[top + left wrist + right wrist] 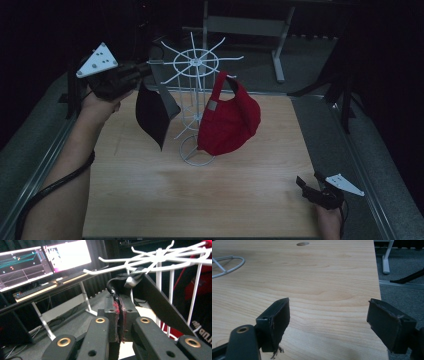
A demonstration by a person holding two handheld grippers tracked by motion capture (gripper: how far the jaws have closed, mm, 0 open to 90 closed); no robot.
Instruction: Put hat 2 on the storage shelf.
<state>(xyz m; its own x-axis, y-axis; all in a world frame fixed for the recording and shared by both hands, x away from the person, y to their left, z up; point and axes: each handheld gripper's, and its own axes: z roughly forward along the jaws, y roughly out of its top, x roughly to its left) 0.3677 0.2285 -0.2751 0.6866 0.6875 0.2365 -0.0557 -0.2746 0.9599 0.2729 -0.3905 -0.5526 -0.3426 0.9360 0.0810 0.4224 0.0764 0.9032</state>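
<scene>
So our left gripper has its jaws clamped tight on the black cap up by the rack, near the red cap. Right gripper hangs wide open over the table, holding nothing.

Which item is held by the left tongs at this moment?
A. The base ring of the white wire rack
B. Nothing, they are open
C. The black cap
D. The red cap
C: the left tongs are closed on the black cap beside the white wire rack, while the red cap hangs on the rack, free of them.
</scene>
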